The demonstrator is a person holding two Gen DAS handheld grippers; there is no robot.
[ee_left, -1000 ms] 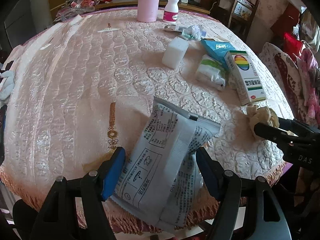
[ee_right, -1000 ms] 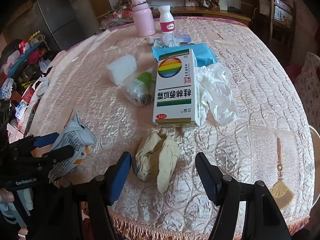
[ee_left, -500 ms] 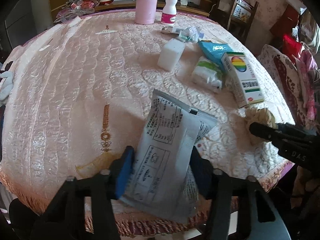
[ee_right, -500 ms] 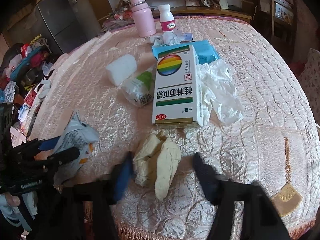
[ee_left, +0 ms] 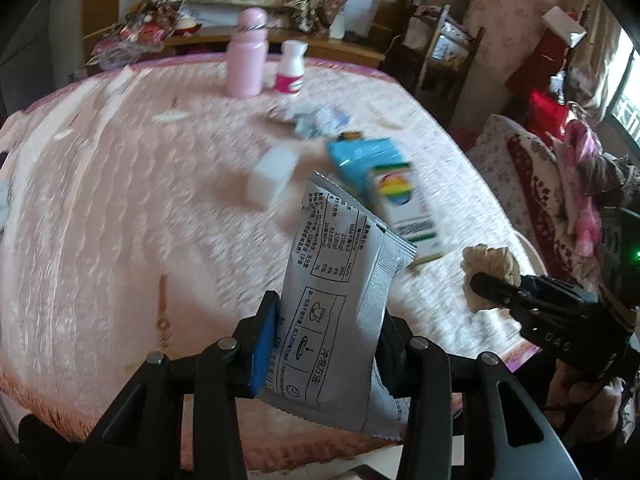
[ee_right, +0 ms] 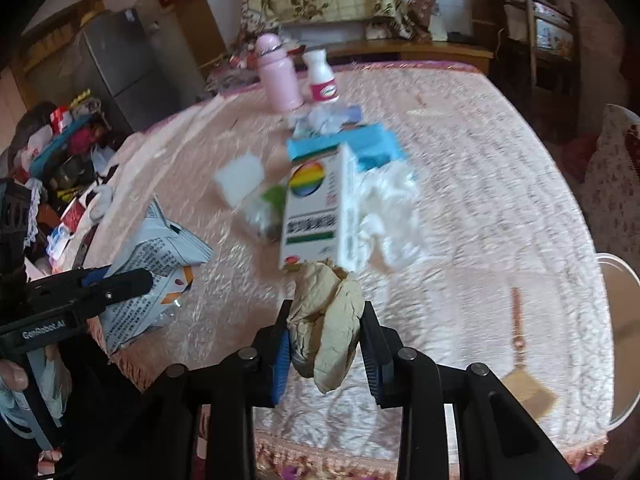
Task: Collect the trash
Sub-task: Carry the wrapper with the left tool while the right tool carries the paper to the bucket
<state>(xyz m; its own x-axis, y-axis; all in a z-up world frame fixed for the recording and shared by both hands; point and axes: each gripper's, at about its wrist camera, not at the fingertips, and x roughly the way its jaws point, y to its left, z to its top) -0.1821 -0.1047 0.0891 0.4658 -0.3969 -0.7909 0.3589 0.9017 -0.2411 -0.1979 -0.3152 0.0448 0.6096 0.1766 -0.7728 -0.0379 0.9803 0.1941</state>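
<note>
A grey printed sachet [ee_left: 340,280] stands upright between the blue pads of my left gripper [ee_left: 328,320], lifted off the pink quilted tablecloth [ee_left: 120,220]. The jaws are closing and the pads press its sides. From the right wrist view the same sachet [ee_right: 160,248] hangs at the table's left edge. A crumpled beige paper wad [ee_right: 320,284] sits between the pads of my right gripper [ee_right: 326,320], whose jaws are closing and squeezing it above the cloth. In the left wrist view that wad [ee_left: 488,260] shows at the tip of the right gripper [ee_left: 480,280].
A white medicine box with a rainbow mark [ee_right: 316,208] lies mid-table beside a crumpled white tissue [ee_right: 392,208], a blue packet [ee_left: 360,156] and a white block [ee_left: 272,176]. A pink bottle [ee_left: 246,60] and a white bottle [ee_left: 290,68] stand at the far edge. A white rim [ee_right: 624,280] shows at right.
Both grippers closed onto their items and rose off the cloth. The sachet went from lying flat to upright. The beige wad left the table in front of the box.
</note>
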